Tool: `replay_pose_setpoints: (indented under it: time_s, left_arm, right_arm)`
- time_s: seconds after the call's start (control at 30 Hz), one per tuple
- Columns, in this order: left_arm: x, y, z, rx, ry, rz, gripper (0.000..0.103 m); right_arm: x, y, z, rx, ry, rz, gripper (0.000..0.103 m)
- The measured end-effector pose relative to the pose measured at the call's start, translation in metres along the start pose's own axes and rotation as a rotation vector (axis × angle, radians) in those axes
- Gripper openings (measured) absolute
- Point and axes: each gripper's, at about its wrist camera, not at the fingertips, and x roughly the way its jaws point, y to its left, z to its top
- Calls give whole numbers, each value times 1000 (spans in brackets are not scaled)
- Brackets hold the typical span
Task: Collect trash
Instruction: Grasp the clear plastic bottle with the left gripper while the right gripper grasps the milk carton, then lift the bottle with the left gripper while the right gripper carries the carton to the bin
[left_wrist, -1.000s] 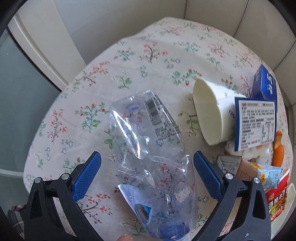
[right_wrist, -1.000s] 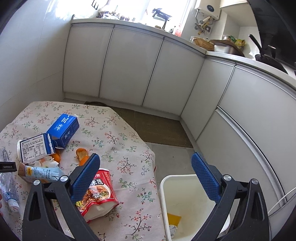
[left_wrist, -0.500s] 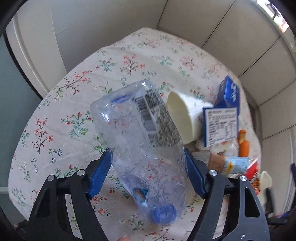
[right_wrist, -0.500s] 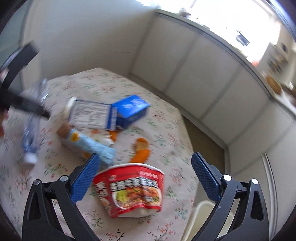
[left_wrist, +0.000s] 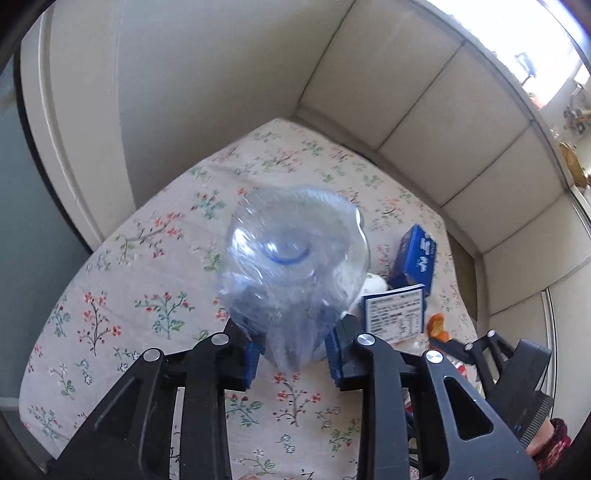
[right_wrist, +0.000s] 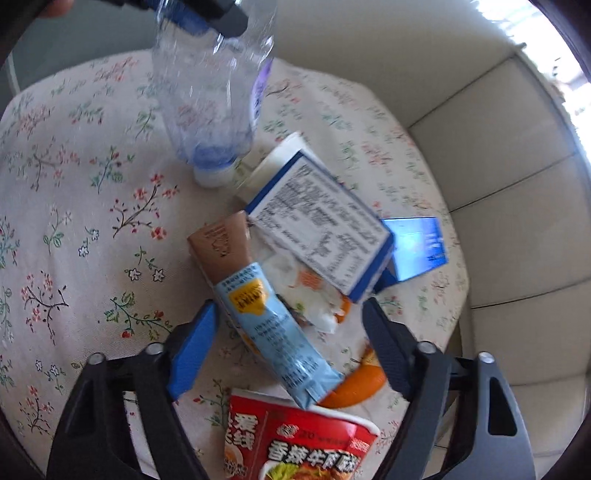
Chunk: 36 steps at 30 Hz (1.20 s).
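My left gripper is shut on a crushed clear plastic bottle and holds it lifted above the floral tablecloth. The bottle hangs cap down in the right wrist view. My right gripper is open and empty, its jaws on either side of a light blue snack wrapper. Near it lie a white-and-blue carton, a red instant noodle cup, orange peel and crumpled tissue.
A blue box lies behind the carton; it also shows in the left wrist view. Cream cabinet panels stand past the table's far edge. A glass door is at the left.
My left gripper has closed on the bottle and lifted it off the table, tipping it upright. My right gripper has swung from the bin to over the trash pile and come down close to the wrapper.
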Motion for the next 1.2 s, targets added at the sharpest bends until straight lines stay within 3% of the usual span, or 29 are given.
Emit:
replay_pose_setpoints:
  time_s: [0.03,0.1,0.17,0.2,0.23,0.27,0.43,0.5,0.73,0.77,0.83,0.87,0.93,1.03,1.2]
  left_arm:
    - [5,4,1,-14,20,-2,30]
    - [18,14,4,-54,62,-1,39]
    - [27,24,6,-95,87,8,61]
    - [30,29,7,-128,95,23,78]
    - [32,33,8,-155,99,28,89]
    - [34,39,9,-192,107,26,90]
    - [56,64,12,-366,168,2,92]
    - [66,69,15,-408,179,25,92]
    - [86,59,28,-441,142,115,96]
    - [87,58,29,-438,134,114,94]
    - [89,55,32,-407,110,128,72]
    - [89,53,33,-388,97,129,70]
    - [90,50,33,-364,91,101,55]
    - [88,48,32,-342,70,52,49]
    - [86,29,30,-262,56,-6,48]
  right_arm:
    - [5,1,2,11,14,29,49]
    - [10,4,2,39,14,59,45]
    - [13,7,3,69,10,79,34]
    - [13,7,3,87,4,76,34]
    - [13,8,3,103,-4,78,31]
    - [11,5,2,148,-20,97,30]
    - [-8,-7,-10,333,-96,167,24]
    - [-23,-11,-18,406,-139,177,24]
    - [-74,-23,-58,661,-260,181,24]
    - [-79,-25,-66,698,-278,194,24]
    - [-84,-30,-75,751,-301,211,25]
    - [-84,-33,-79,765,-306,217,25]
    - [-81,-38,-84,784,-308,227,25]
    - [-78,-37,-87,805,-301,243,25]
    - [-80,-35,-86,797,-314,242,25]
